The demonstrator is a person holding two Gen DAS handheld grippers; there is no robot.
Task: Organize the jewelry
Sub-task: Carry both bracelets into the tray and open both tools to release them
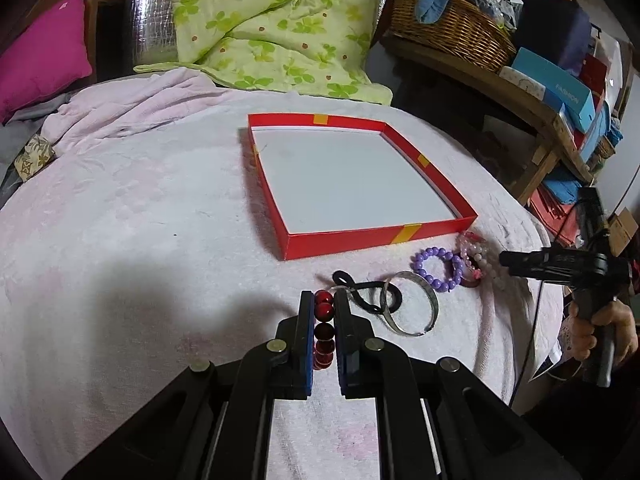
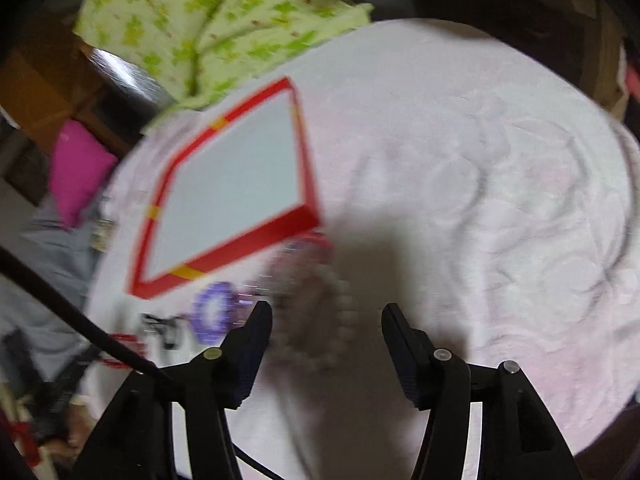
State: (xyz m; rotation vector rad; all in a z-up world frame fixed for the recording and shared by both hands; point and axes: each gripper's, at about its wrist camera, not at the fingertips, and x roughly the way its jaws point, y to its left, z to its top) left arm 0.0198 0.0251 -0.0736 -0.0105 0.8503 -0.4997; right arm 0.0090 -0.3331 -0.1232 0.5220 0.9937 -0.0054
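Observation:
My left gripper (image 1: 323, 300) is shut on a dark red bead bracelet (image 1: 324, 332), held just above the pale pink cloth. Beyond it lies a shallow red box (image 1: 344, 242) with a white floor and nothing inside. To the right of my left gripper lie a silver bangle (image 1: 412, 306), a black cord (image 1: 364, 294), a purple bead bracelet (image 1: 438, 270) and a pale pink bead bracelet (image 1: 478, 258). My right gripper (image 2: 326, 316) stands open over the pale bead bracelet (image 2: 340, 320), with its pads off the beads. The right wrist view is blurred; the red box (image 2: 256, 240) and purple bracelet (image 2: 216, 312) lie to the left.
A green leaf-print quilt (image 1: 276, 28) and a magenta pillow (image 1: 44, 56) lie at the back. A wicker basket (image 1: 448, 32) and stacked boxes (image 1: 560, 88) crowd a wooden shelf at the right. A hand (image 1: 604, 332) grips the right tool's handle.

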